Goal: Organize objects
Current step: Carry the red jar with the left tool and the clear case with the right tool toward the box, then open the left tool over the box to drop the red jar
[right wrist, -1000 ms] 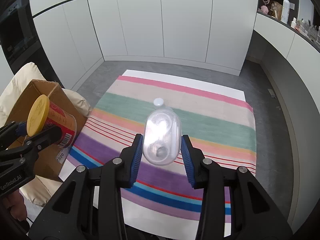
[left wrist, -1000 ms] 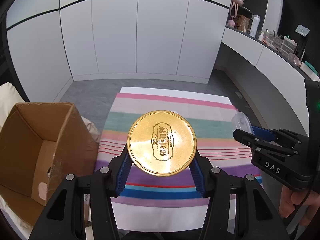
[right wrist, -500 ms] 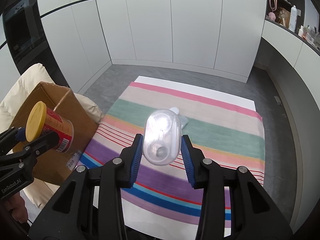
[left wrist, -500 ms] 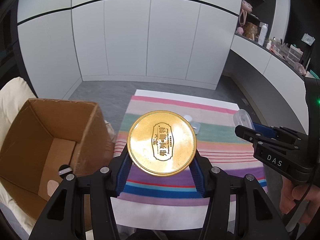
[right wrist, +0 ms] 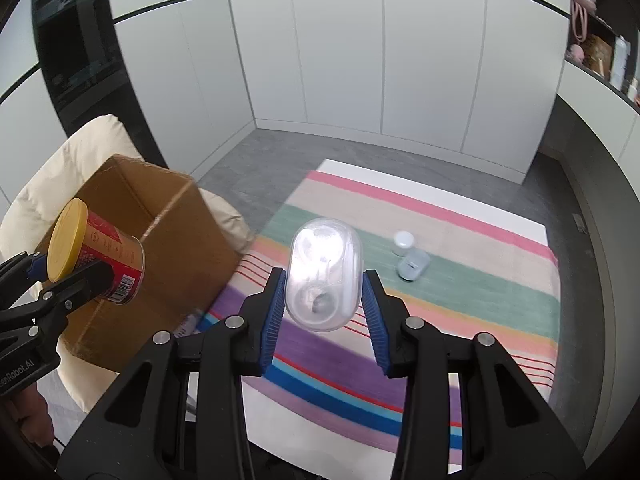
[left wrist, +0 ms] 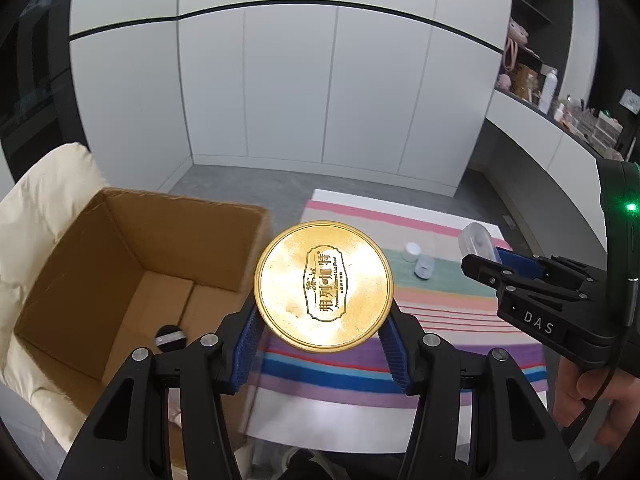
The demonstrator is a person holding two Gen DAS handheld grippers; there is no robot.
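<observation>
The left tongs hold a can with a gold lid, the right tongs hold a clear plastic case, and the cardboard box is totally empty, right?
Not quite: the cardboard box isn't empty. The left wrist view shows a small black object on its bottom. The rest is right.

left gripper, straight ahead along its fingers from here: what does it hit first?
Judging from both wrist views, the left gripper, clamped on the can, probably passes the cardboard box and meets the striped rug first. Depth is unclear.

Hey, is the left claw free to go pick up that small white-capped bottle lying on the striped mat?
Probably not yet: the left claw is shut on the gold-lidded can, so it has no room for the small bottle. The mat around the bottle looks open.
</observation>
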